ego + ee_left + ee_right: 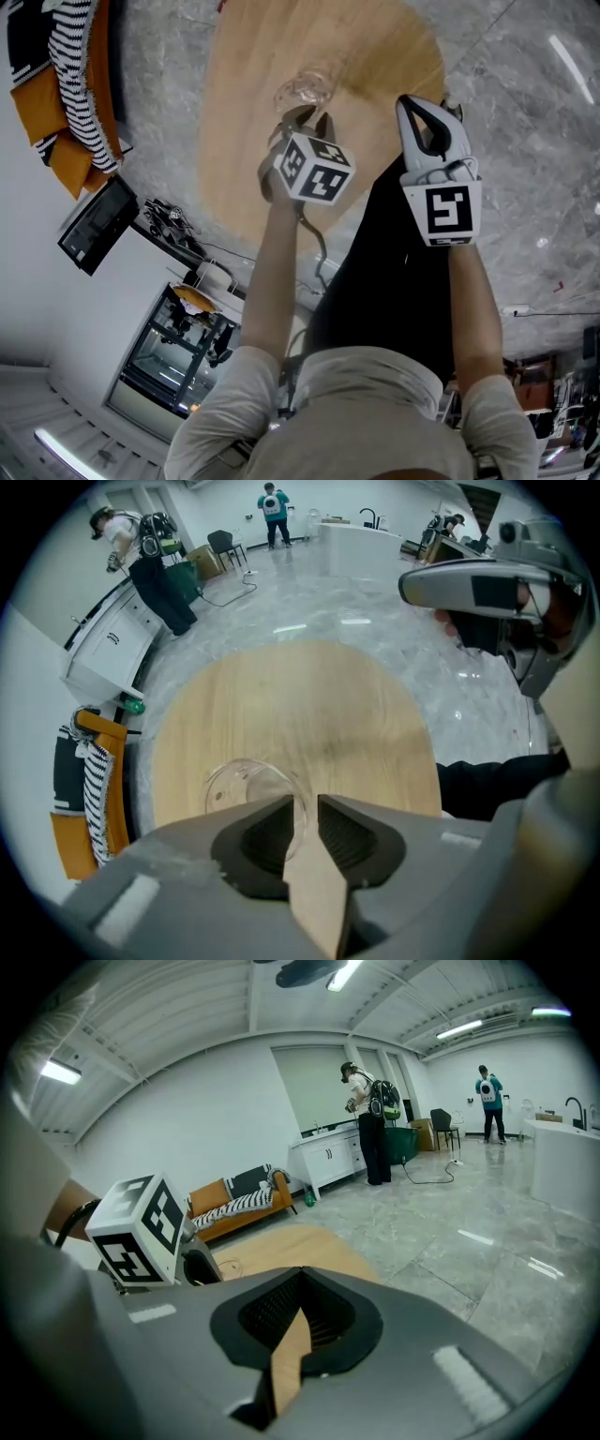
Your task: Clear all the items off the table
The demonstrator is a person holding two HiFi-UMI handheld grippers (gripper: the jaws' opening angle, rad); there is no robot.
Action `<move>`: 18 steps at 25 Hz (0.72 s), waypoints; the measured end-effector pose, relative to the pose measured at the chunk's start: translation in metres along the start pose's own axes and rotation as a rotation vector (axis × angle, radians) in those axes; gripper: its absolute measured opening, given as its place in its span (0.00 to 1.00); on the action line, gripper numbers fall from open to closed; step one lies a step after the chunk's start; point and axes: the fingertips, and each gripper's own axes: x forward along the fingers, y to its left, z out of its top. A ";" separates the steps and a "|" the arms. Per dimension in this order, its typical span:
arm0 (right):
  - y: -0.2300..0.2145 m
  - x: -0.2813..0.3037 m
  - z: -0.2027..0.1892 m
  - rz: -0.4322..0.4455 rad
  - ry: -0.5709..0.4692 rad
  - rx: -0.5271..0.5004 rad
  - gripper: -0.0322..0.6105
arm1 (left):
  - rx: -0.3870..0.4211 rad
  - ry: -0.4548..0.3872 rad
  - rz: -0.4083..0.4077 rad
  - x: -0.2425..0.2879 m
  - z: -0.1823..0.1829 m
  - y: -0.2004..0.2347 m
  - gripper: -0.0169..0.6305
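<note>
Closest to the lens, the left gripper [306,806] had its jaws drawn narrow. The thin wall of a clear cup [246,782] ran into the slit between them, so the cup looked pinched by its rim rather than merely standing beside the jaws. The cup's base sat low and left of centre in the left gripper view, on the round wooden table [300,696]. In the head view the same pairing showed at upper centre, with the left gripper [305,118] tipped onto the cup [305,91] near the table's [262,66] near edge.

The right gripper [300,1277] had its jaws closed tip to tip with nothing between them; only a sliver of tabletop [291,1239] showed through the hollow behind the tips. In the head view it hung at upper right [424,105], off the table's edge and over the marble floor [525,141].

Further out, an orange sofa with a striped throw [89,780] stood at the left edge of the left gripper view, well apart from the table.

As for progress, the wood was bare in every view except for the cup, so the clearing seemed almost done. Judging by the grip, what was left was to lift this last piece and carry it off. No bin or tray to receive it could be seen.
</note>
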 end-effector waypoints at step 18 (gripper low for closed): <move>-0.017 0.006 -0.016 -0.017 0.035 0.029 0.06 | 0.097 0.070 -0.003 0.028 0.006 0.001 0.16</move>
